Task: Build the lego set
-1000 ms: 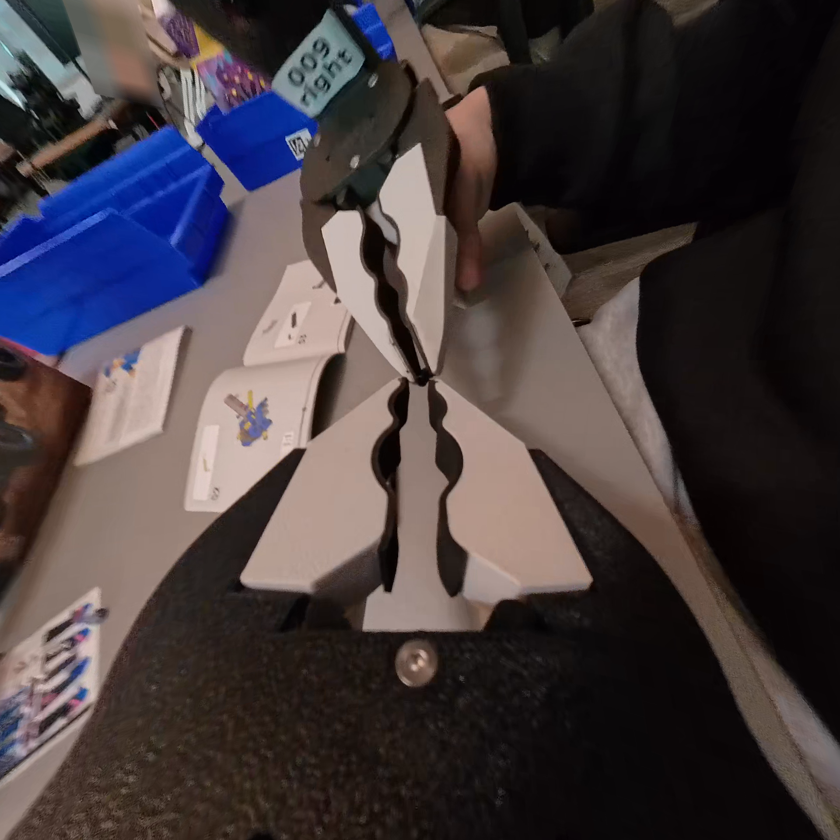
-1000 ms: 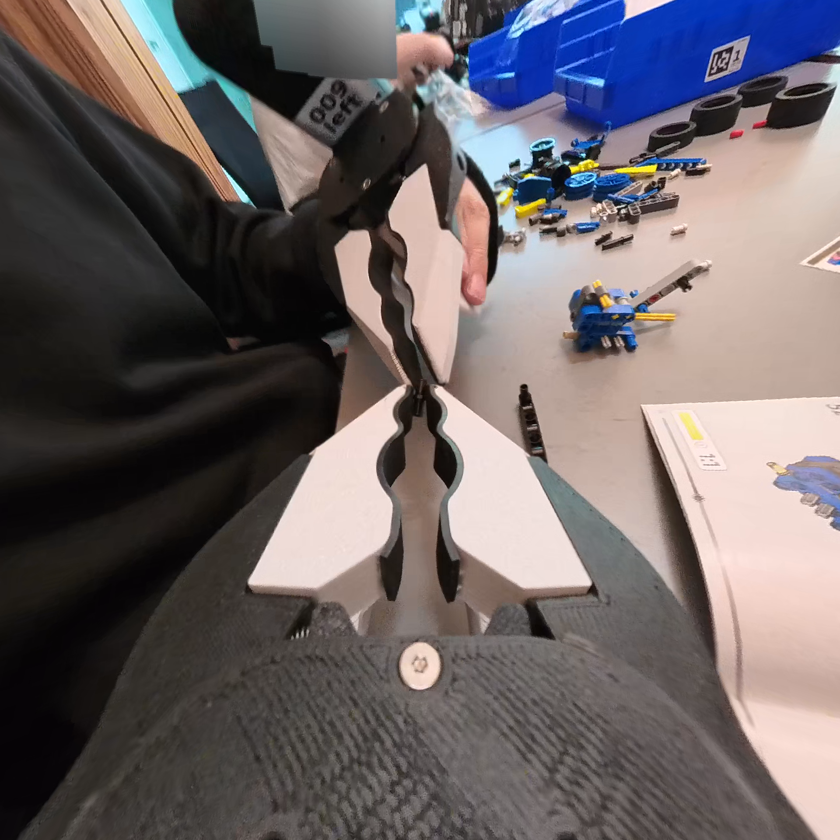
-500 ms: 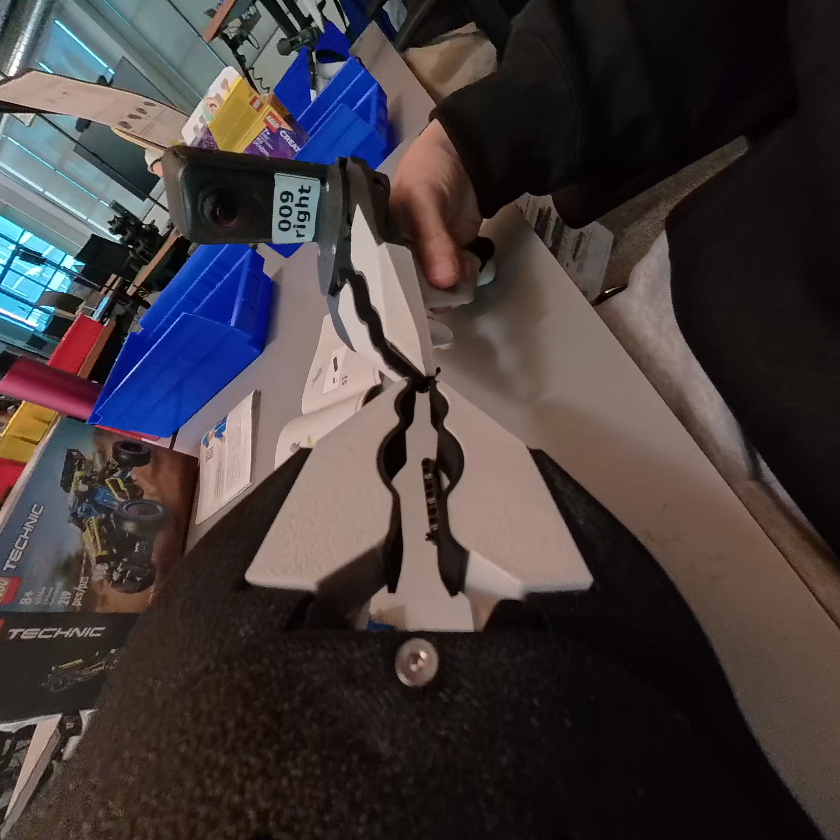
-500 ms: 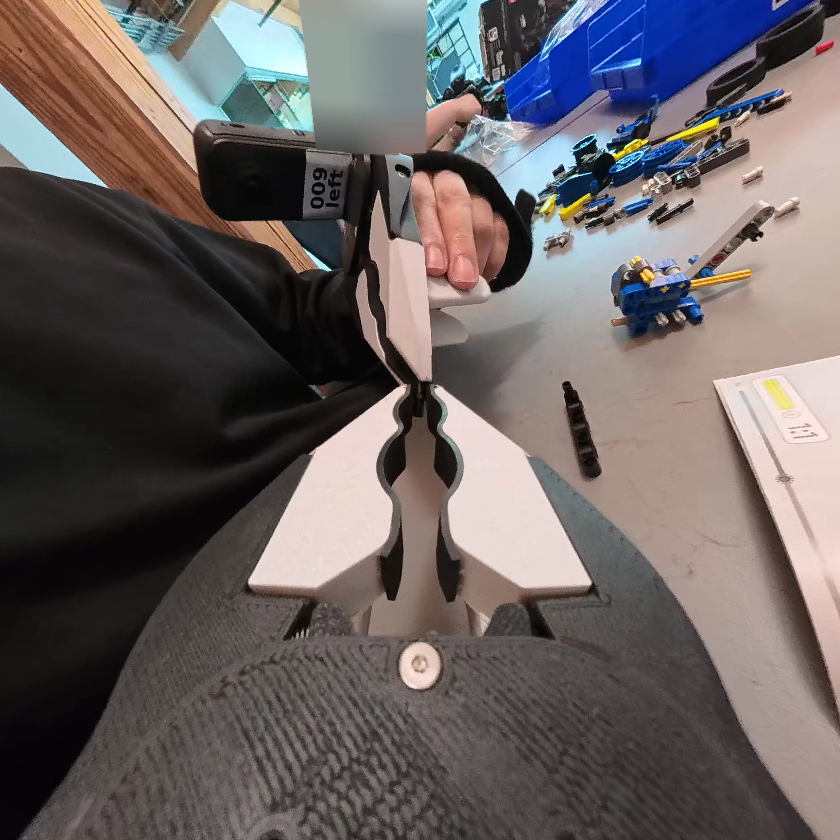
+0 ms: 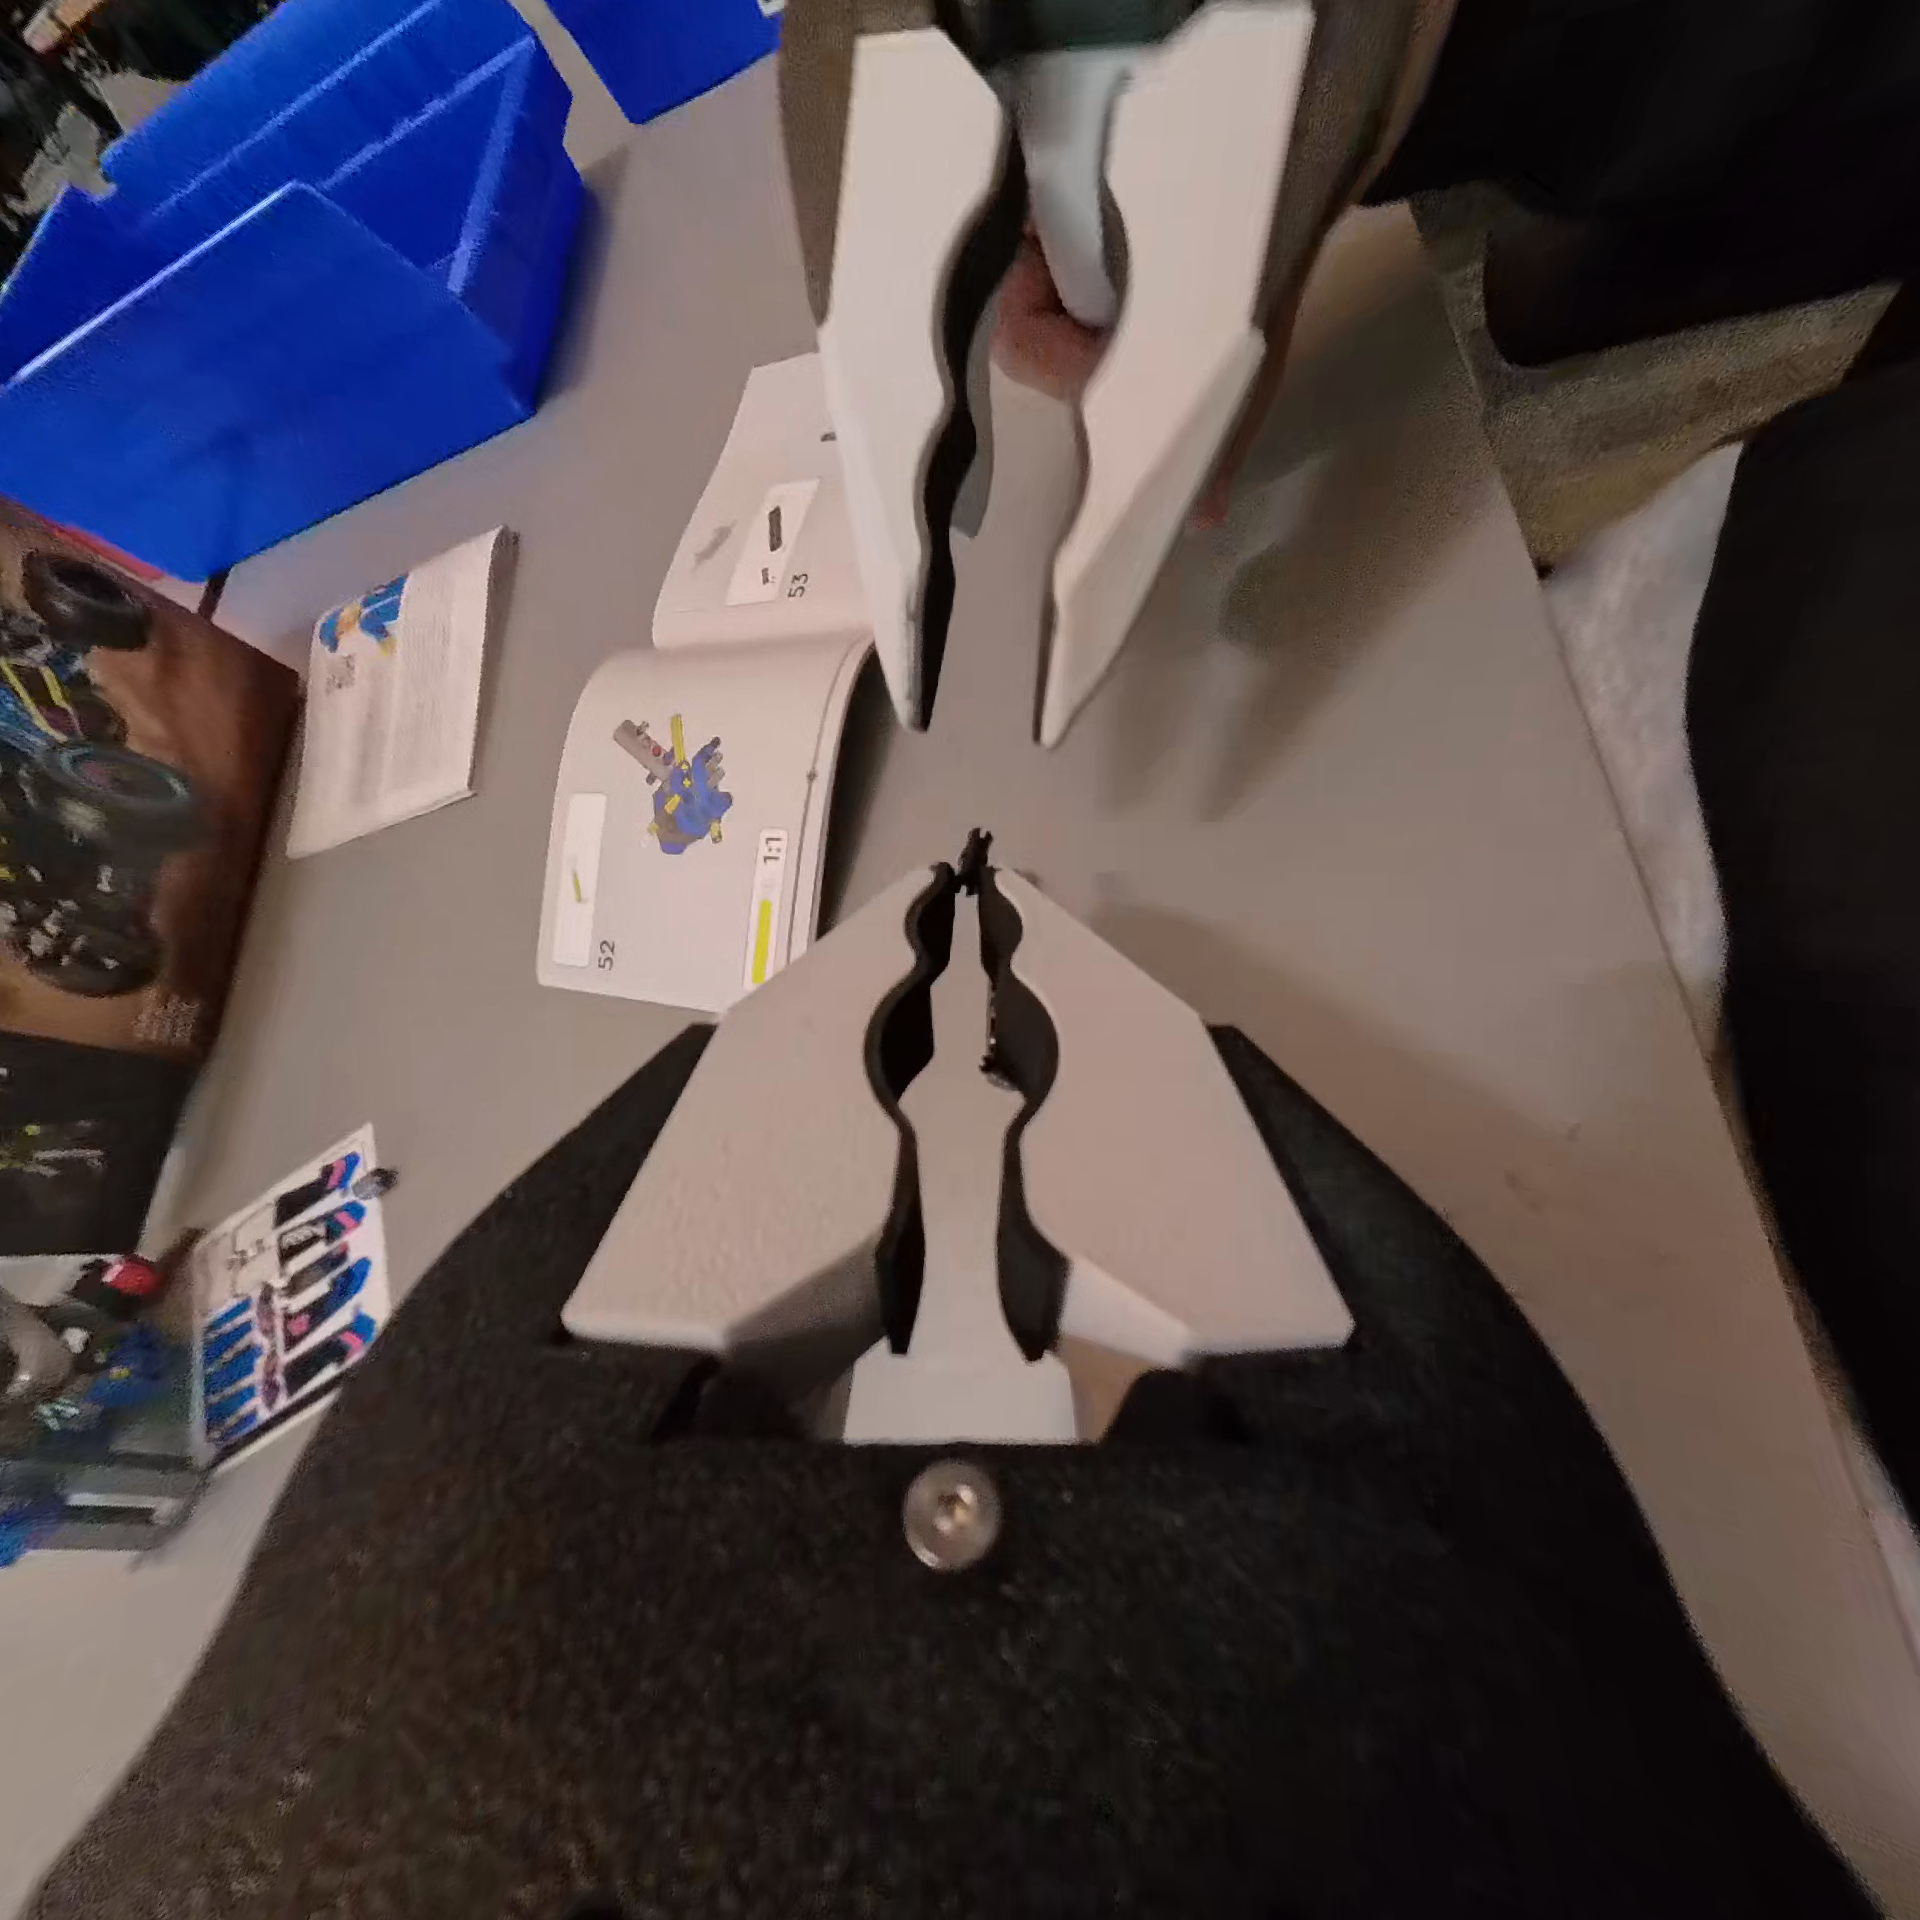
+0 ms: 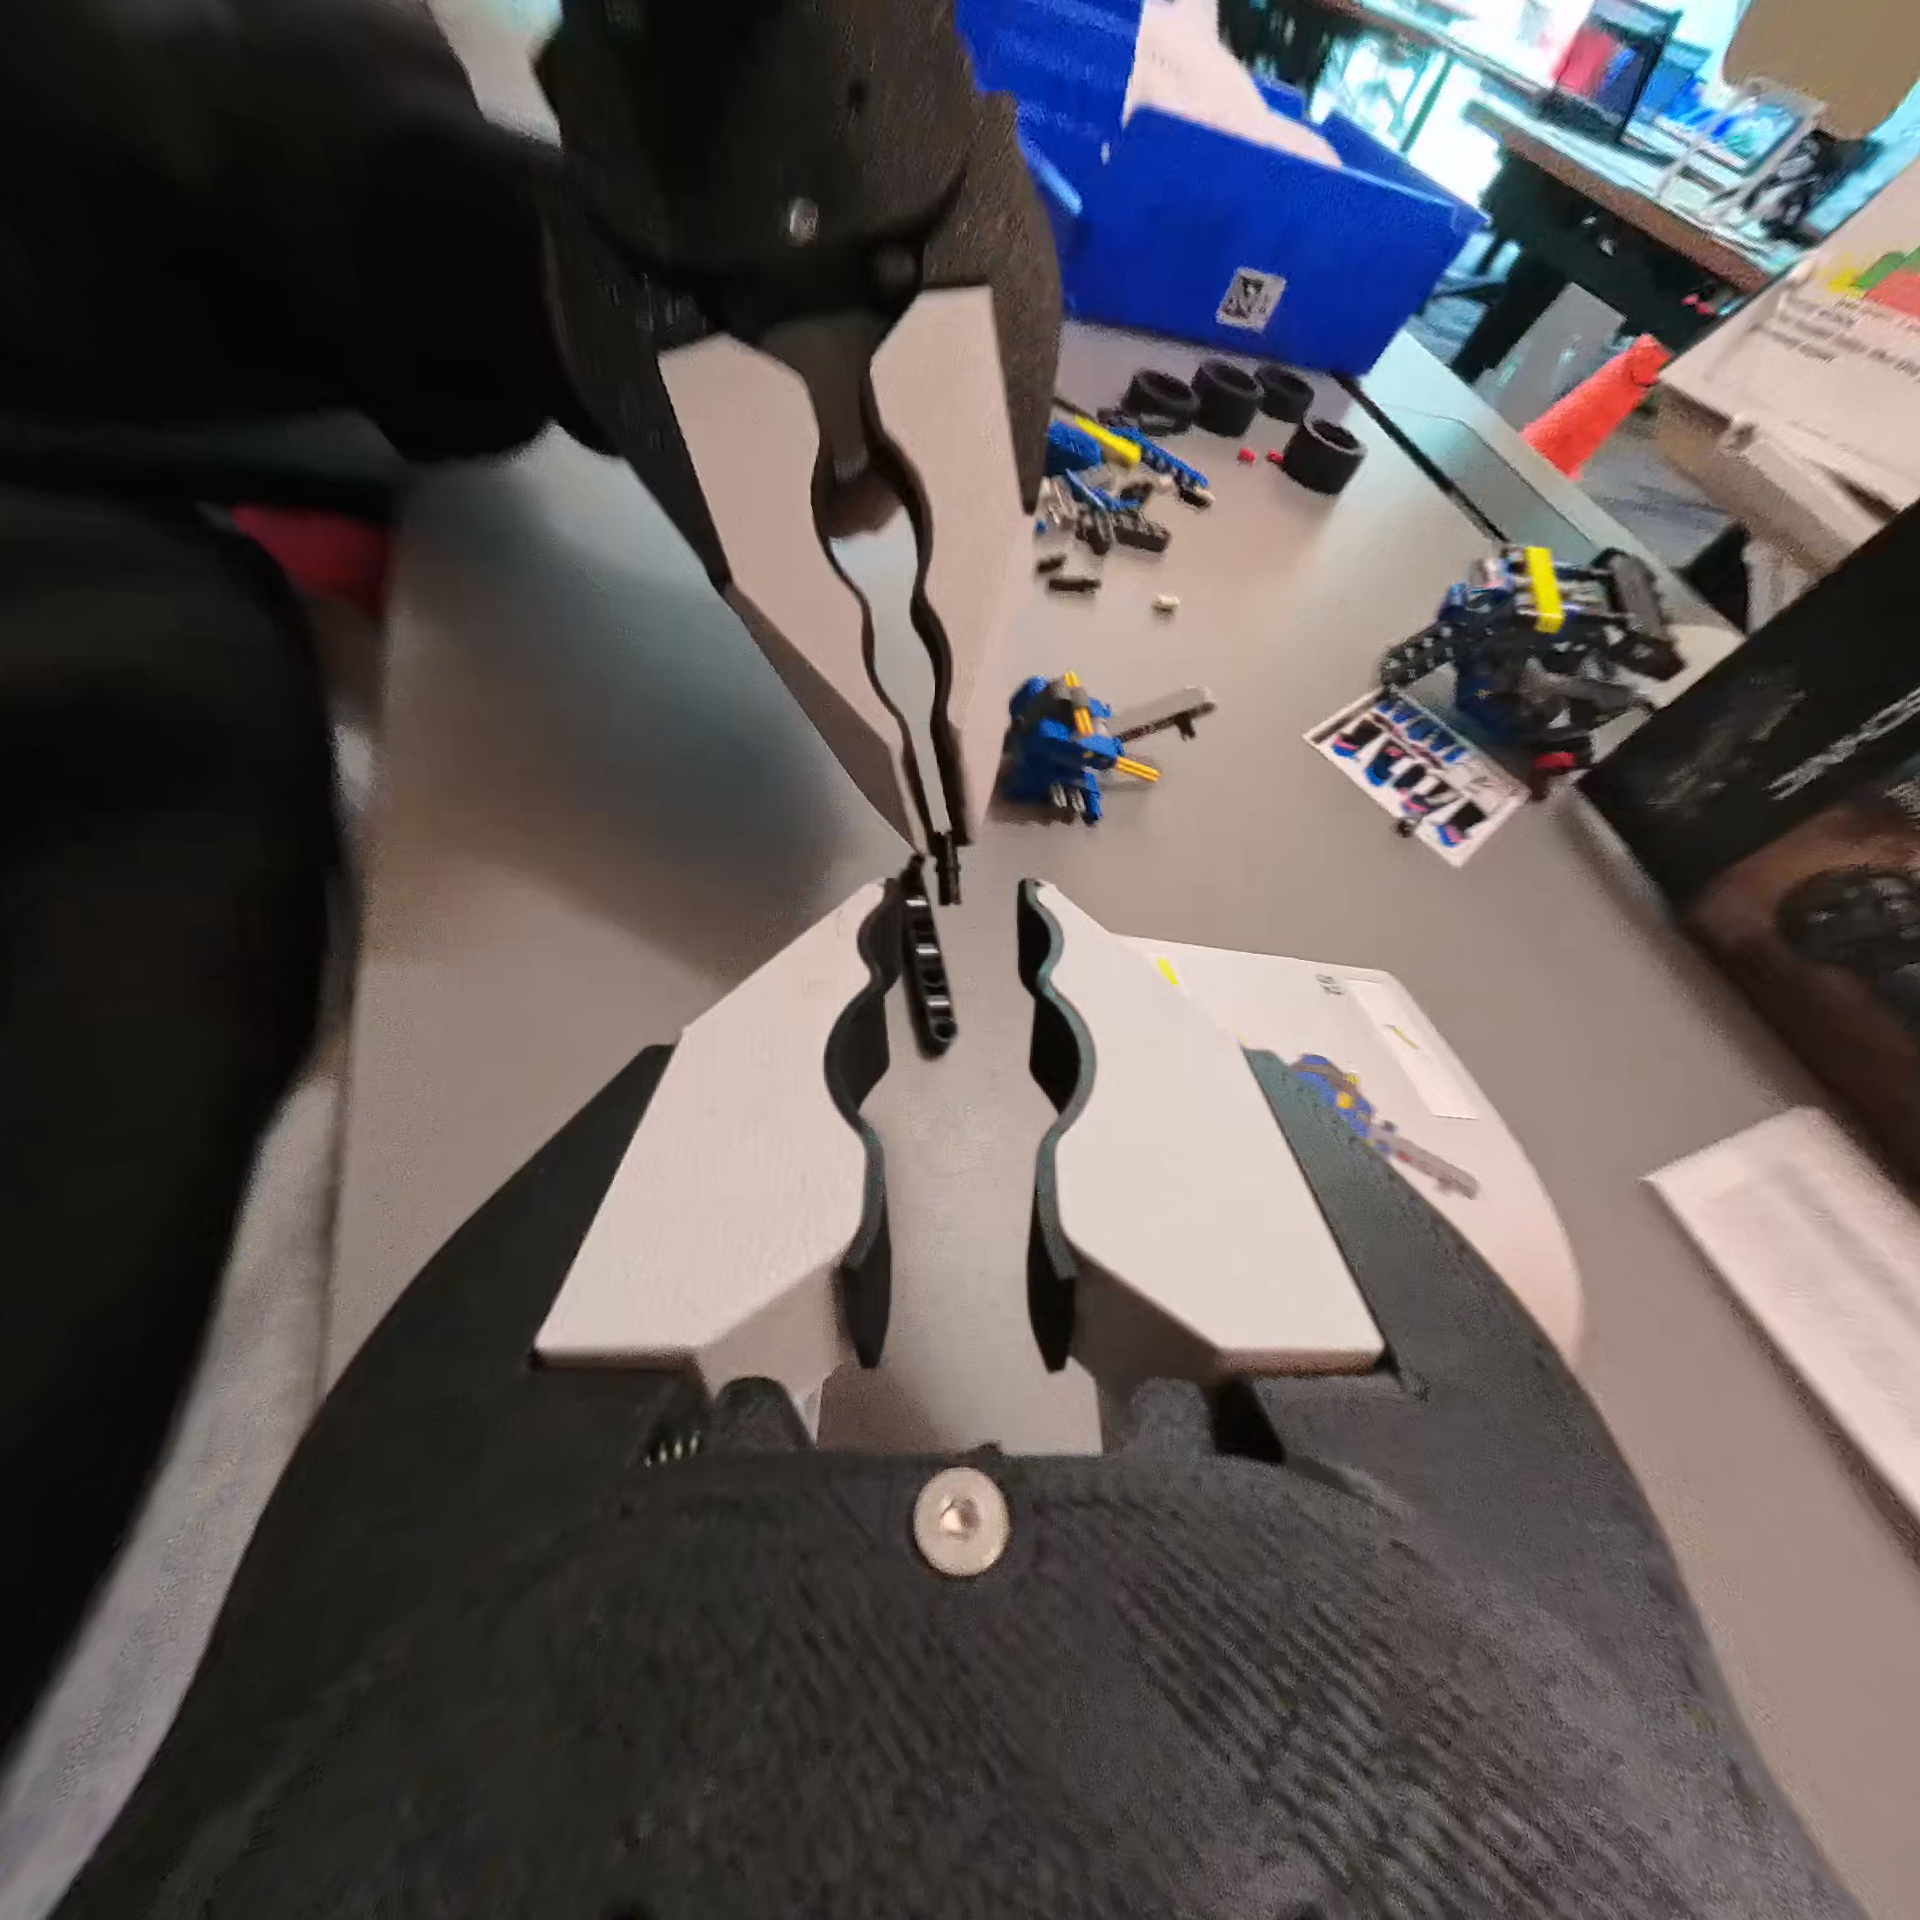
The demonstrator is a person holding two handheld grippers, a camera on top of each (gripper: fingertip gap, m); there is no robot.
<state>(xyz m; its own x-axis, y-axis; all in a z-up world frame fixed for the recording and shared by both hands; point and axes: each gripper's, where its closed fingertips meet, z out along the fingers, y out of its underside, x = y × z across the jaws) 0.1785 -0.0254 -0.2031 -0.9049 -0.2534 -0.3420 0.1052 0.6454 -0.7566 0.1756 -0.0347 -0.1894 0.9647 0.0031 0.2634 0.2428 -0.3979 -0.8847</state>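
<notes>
From the left wrist view we see the left gripper (image 5: 971,883) pinched closed on a small black pin (image 5: 974,854) that juts past its tips. Beyond it hangs the right gripper (image 5: 977,727), its fingers spread and empty. The grey table (image 5: 1299,935) carries an open instruction booklet (image 5: 686,852) at centre left, a thinner leaflet (image 5: 400,686) farther left, a sticker sheet (image 5: 291,1288) near left, and a dark set box (image 5: 114,831) at the left edge. Blue bins (image 5: 281,312) stand at the far left.

From the right wrist view the right gripper (image 6: 951,894) is open, and a black beam (image 6: 925,971) lies on the table between its fingers, near the left one. The left gripper (image 6: 940,831) comes down from above, closed on the pin (image 6: 947,868), which seems to sit just above the beam's far end, though blur makes contact unclear. Farther off lie a small blue assembly (image 6: 1070,748), loose parts (image 6: 1112,499), black tyres (image 6: 1236,400) and a larger partly built model (image 6: 1538,655) at right. Behind is a bright room with other desks.
</notes>
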